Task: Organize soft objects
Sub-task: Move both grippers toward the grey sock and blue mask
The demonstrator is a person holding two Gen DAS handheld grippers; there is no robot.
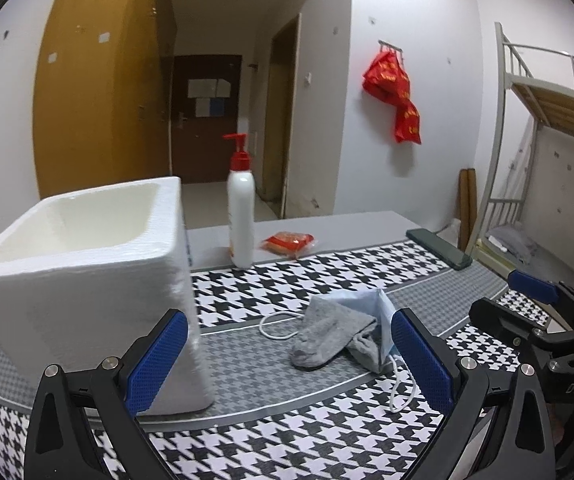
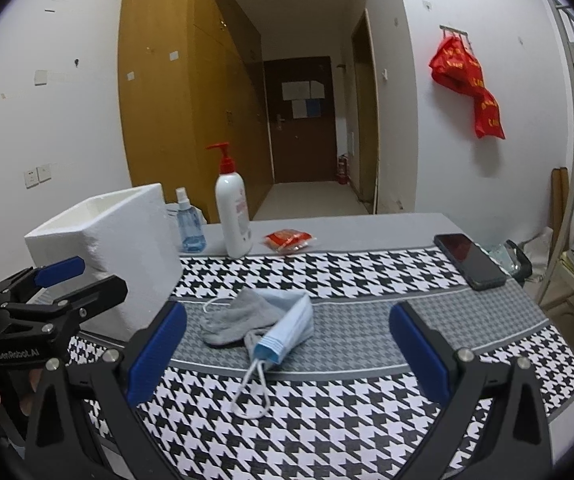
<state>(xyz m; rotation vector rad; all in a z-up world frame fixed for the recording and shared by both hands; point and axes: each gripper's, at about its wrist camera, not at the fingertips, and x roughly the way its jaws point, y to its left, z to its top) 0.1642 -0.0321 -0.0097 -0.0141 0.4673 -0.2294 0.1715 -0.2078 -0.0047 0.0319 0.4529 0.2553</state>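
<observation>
Both grippers, left (image 1: 289,364) and right (image 2: 287,354), gape empty; the limp grey sock (image 2: 235,318) looks light, best pinched mid-body, left of the mask (image 2: 287,330)

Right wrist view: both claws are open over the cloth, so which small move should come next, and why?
Probably ease the right claw down onto the blue face mask. It lies partly over the grey sock, nothing is gripped yet, and the white foam box stands open-topped at the left.
</observation>
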